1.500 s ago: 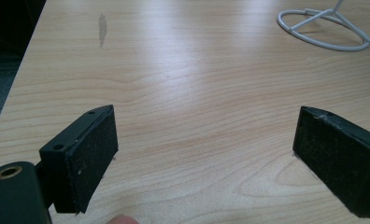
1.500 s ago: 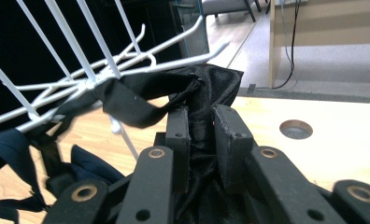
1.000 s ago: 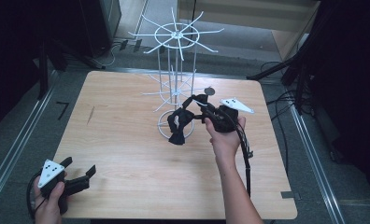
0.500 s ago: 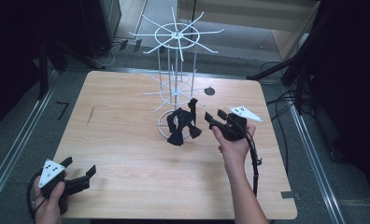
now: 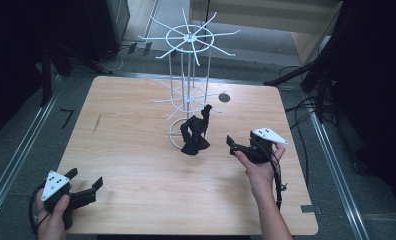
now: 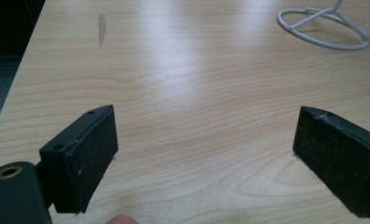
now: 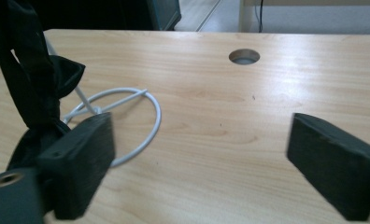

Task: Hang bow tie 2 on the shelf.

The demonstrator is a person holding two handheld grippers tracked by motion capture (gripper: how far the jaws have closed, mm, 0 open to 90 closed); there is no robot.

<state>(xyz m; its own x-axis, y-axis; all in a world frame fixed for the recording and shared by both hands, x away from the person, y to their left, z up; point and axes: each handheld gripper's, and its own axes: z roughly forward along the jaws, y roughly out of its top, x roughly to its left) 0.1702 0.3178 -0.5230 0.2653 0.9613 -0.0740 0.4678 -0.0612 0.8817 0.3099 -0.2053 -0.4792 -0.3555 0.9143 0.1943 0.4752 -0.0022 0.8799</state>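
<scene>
Centre of the high view: black crumpled cloth [image 5: 195, 134] hangs on the white wire rotary rack [image 5: 187, 75], drooping onto its ring base on the light wooden table [image 5: 136, 150]. Right gripper [image 5: 238, 145], centre right beside the cloth, jaws spread, holding nothing. Left gripper [image 5: 83, 187], lower left corner, jaws likewise spread over bare wood.

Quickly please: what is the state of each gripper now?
Left gripper: open, holding nothing.
Right gripper: open, holding nothing, beside the black cloth.

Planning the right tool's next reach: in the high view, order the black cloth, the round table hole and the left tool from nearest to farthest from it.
From the right tool:
1. Crumpled black cloth, just left, at the white wire rack's base.
2. Round hole in the wooden table, beyond it.
3. Left tool, near-left corner.
</scene>
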